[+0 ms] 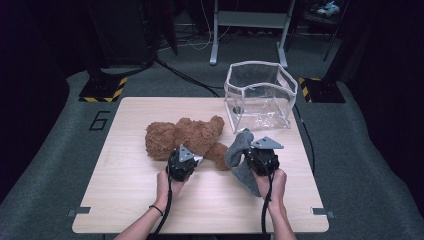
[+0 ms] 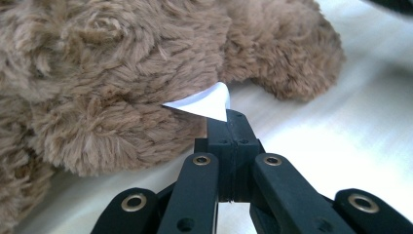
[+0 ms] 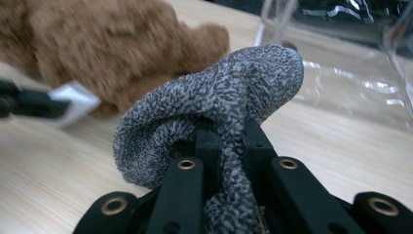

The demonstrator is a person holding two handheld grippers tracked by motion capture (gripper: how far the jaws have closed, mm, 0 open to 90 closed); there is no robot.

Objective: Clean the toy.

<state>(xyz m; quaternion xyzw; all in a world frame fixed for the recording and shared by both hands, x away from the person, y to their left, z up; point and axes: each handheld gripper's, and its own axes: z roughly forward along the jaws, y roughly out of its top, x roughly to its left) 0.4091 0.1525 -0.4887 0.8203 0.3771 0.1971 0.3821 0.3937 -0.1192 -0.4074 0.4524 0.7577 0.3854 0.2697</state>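
Observation:
A brown teddy bear (image 1: 185, 136) lies on its side in the middle of the wooden table (image 1: 125, 200). A white fabric tag (image 2: 204, 102) sticks out of its fur, and my left gripper (image 2: 229, 119) is shut on that tag's corner, right against the bear's belly (image 2: 97, 97). In the high view my left gripper (image 1: 192, 159) sits at the bear's near side. My right gripper (image 3: 226, 129) is shut on a grey knitted sock (image 3: 219, 102), which bunches over the jaws and hangs below them. From above, the sock (image 1: 239, 150) is lifted just right of the bear.
A clear plastic bin (image 1: 259, 95) stands open at the table's far right, just beyond the sock. The person's forearms (image 1: 150, 220) come in from the near edge. Stands and cables lie on the floor behind the table.

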